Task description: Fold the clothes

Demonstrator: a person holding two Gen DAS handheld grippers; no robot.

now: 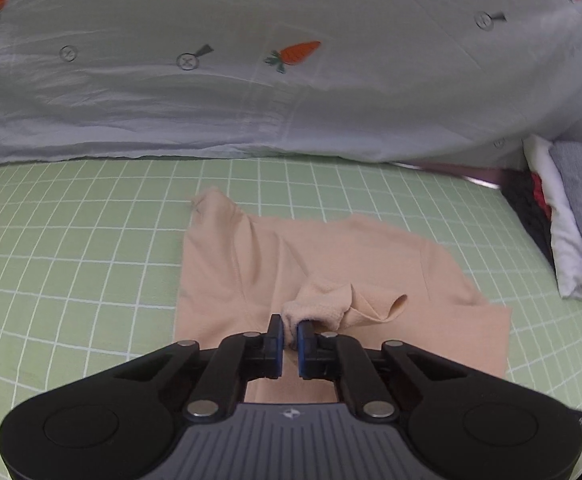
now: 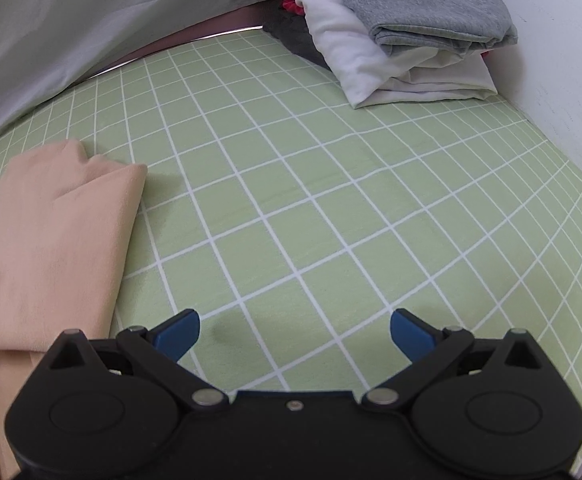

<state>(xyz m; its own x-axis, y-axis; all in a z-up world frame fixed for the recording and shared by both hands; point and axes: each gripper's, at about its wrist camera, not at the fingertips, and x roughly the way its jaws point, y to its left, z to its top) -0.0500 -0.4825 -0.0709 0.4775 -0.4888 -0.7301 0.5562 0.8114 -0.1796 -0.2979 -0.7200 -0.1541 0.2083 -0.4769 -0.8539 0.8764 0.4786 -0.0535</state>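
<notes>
A peach garment (image 1: 331,256) lies partly folded on the green checked sheet (image 1: 71,248). My left gripper (image 1: 290,330) is shut on a bunched cuff or hem of that garment near its front middle, and the cloth puckers up just beyond the blue pads. In the right wrist view the same peach garment (image 2: 47,240) fills the left side. My right gripper (image 2: 295,330) stands open over bare green sheet (image 2: 311,200) to the right of the garment, with nothing between its fingers.
A pale quilt with carrot prints (image 1: 291,60) runs along the back. A stack of folded clothes, grey (image 2: 423,4) on white (image 2: 371,68) with dark and red items beneath, sits at the back right. A white wall (image 2: 563,80) bounds the right edge.
</notes>
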